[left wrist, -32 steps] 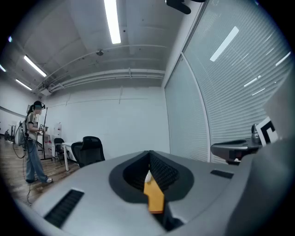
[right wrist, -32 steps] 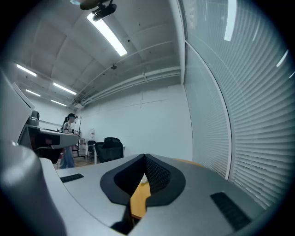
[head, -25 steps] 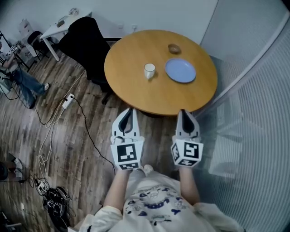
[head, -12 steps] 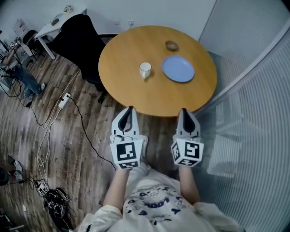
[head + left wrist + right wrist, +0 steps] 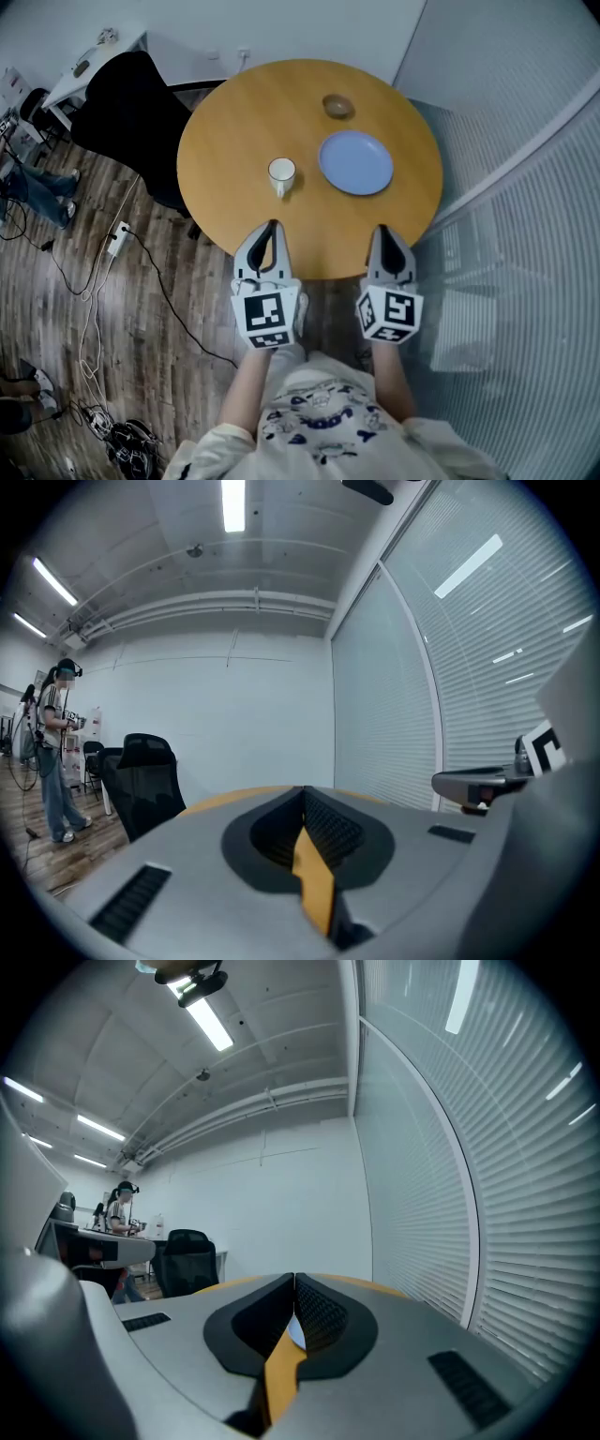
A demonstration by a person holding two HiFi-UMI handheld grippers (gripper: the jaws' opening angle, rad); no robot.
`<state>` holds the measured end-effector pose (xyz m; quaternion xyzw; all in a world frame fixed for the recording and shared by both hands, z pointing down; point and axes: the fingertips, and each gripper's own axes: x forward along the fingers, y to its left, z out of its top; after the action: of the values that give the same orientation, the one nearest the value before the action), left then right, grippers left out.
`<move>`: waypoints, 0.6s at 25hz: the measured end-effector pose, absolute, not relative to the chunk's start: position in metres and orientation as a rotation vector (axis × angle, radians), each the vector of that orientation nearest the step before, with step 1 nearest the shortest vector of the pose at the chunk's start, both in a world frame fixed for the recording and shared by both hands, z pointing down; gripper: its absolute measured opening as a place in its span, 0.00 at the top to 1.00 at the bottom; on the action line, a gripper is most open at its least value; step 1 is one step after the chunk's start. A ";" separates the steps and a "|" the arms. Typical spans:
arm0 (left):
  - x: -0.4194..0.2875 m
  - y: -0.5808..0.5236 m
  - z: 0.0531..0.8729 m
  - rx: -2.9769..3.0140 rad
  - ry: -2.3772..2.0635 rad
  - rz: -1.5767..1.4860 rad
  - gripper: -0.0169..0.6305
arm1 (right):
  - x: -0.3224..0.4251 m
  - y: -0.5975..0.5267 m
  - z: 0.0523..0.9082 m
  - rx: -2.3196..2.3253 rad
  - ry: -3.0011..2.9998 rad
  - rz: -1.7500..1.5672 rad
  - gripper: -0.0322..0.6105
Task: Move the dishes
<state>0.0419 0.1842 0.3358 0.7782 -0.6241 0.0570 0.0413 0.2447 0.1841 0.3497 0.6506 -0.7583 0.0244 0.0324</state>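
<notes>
Approach: left tool (image 5: 272, 228) and right tool (image 5: 382, 231), jaws together, empty, at lower edge of the desk (image 5: 225, 131); next, open toward the cup (image 5: 281, 174)

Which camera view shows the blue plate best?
The head view: the blue plate lies whole and unobstructed on the round table, right of the white mug. The left gripper view shows only the table's edge, no plate. The right gripper view shows at most a pale sliver past its jaws, too small to tell.
</notes>
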 end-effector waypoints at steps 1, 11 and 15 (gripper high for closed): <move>0.043 0.171 0.336 2.390 -1.896 0.176 0.97 | 0.247 0.173 0.349 2.015 -2.320 0.077 0.94; 0.075 0.063 0.337 2.454 -1.734 0.185 0.97 | 0.279 0.083 0.349 2.140 -2.157 0.141 0.94; 0.093 0.038 0.350 2.460 -1.654 0.205 0.97 | 0.293 0.063 0.360 2.164 -2.094 0.179 0.94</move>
<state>0.0931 0.0383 0.3497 0.8249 -0.5546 0.0688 0.0851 0.2926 0.0634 0.3600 0.7160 -0.6927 0.0592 0.0625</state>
